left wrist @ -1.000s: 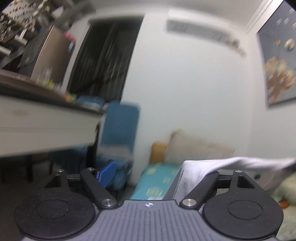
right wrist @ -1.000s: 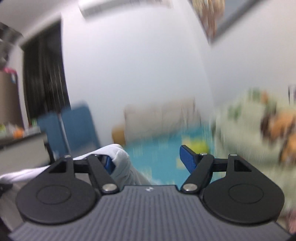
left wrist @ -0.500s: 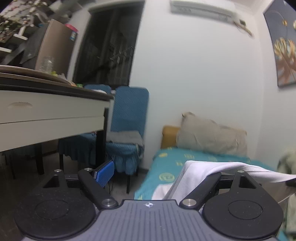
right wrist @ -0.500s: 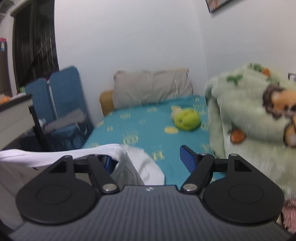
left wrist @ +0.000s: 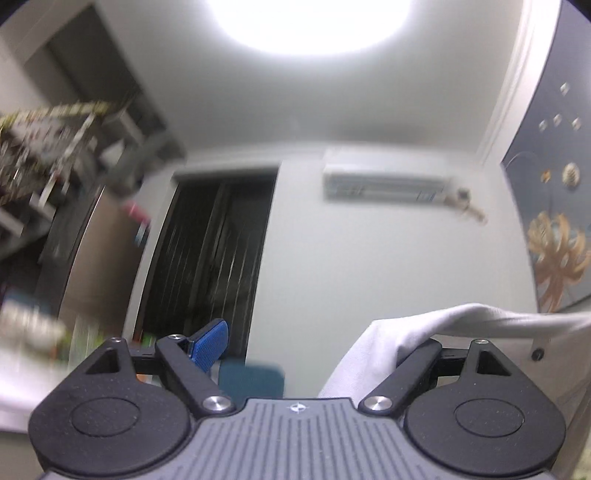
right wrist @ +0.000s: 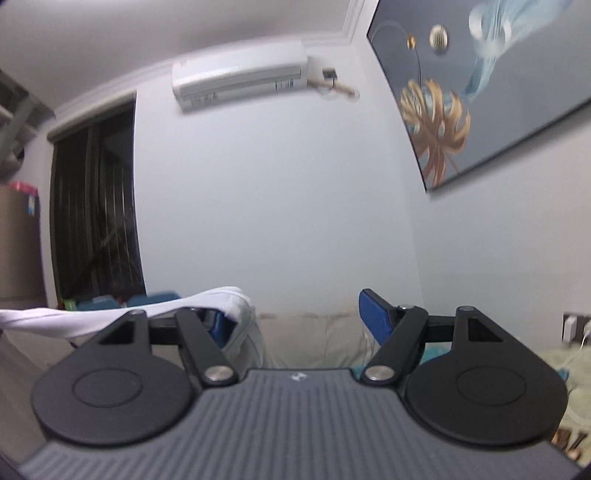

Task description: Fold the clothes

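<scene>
A white garment (left wrist: 461, 321) is draped over the right finger of my left gripper (left wrist: 303, 336) and runs off to the right edge of the left wrist view. Only the blue pad of the left finger (left wrist: 208, 345) shows bare; the jaws stand wide apart. In the right wrist view the same white garment (right wrist: 110, 317) comes in from the left and hangs over the left finger of my right gripper (right wrist: 297, 310). Its right blue pad (right wrist: 373, 314) is bare and far from the cloth. Neither gripper pinches the fabric; it hangs hooked and stretched between the two, lifted high.
A wall air conditioner (right wrist: 240, 79) and a dark doorway (right wrist: 96, 214) lie ahead, with a framed painting (right wrist: 480, 88) on the right wall. A beige pillow (right wrist: 314, 336) and a green blanket (right wrist: 569, 365) sit low. Shelving (left wrist: 44, 147) and a bright ceiling light (left wrist: 310, 26) are up left.
Both grippers have risen with the white garment still hung over one finger each. The views now tilt up to the wall and ceiling, and the teal bed has dropped out of sight.
</scene>
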{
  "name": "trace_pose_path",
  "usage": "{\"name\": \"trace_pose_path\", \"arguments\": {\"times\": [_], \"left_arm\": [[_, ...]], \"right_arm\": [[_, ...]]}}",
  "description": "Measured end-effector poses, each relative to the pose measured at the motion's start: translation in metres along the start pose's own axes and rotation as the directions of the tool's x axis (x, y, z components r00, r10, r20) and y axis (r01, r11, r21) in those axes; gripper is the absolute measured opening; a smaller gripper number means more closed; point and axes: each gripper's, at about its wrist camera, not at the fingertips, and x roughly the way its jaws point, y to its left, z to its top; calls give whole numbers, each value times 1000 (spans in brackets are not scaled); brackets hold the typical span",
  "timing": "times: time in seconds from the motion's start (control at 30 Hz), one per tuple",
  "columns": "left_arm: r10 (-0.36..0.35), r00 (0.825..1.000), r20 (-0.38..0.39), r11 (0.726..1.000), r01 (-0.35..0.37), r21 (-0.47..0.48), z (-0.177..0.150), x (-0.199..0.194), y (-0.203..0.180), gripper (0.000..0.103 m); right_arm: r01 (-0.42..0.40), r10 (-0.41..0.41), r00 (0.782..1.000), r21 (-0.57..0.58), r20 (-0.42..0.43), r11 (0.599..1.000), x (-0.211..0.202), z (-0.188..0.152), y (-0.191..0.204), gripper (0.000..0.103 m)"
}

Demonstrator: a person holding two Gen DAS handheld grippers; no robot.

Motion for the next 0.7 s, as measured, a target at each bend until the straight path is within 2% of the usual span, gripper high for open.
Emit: {"name": "trace_pose_path", "arguments": {"times": [0.07, 0.17, 0.23, 0.33, 0.43, 0.53, 0.63, 0.7], "left_arm": [[-16, 999, 33, 1000, 16, 10, 43, -9, -4, 87], [-59, 998, 13, 998, 58, 25, 95, -12, -11, 87], [-74, 997, -13, 996, 74, 41, 121, -13, -18, 87], [-76, 995, -64, 995, 79, 56, 138, -5, -24, 87], [-77, 990, -122, 996, 83, 43, 128, 14, -24, 87], [-64, 987, -144, 995, 73, 62, 101, 38, -27, 87], [-55, 980, -191, 995, 69, 68, 53, 82, -28, 87], [-50, 968, -245, 996, 66, 58, 13, 115, -30, 87]], "right_arm": [[-24, 24, 999, 13, 28, 1000, -19, 41, 0, 73], [-63, 65, 998, 92, -13, 994, -32, 91, -9, 73], [-82, 86, 996, 105, -34, 991, -39, 110, -14, 73], [-92, 95, 994, 56, -60, 994, -44, 126, -10, 73], [-91, 93, 991, 24, -100, 996, -35, 122, -8, 73], [-87, 85, 989, -11, -119, 996, -9, 112, -4, 73], [-69, 64, 987, -35, -149, 997, 36, 89, 0, 73], [-58, 48, 980, -42, -193, 997, 76, 59, 2, 73]]}}
